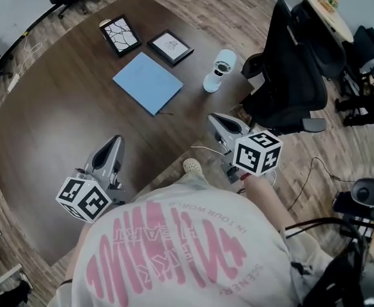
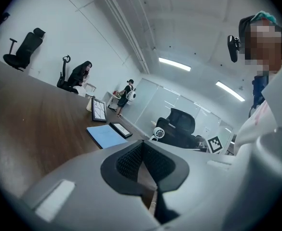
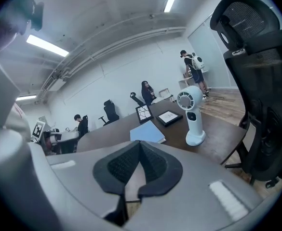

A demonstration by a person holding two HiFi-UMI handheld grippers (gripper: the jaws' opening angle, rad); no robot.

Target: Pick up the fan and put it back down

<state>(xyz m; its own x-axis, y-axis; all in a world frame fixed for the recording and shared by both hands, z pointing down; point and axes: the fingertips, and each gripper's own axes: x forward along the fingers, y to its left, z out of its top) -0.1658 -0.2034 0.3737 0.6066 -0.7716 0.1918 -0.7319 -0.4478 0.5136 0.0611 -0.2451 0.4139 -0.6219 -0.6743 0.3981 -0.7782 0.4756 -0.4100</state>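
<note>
One white fan (image 1: 220, 70) stands upright on the desk (image 1: 59, 120), ahead of the right gripper (image 1: 215, 119), slightly rightward and well apart. One blue folder (image 1: 148, 82) and two framed pictures (image 1: 170, 47) lie ahead of the left gripper (image 1: 115, 141). Both grippers are closed and empty.
</note>
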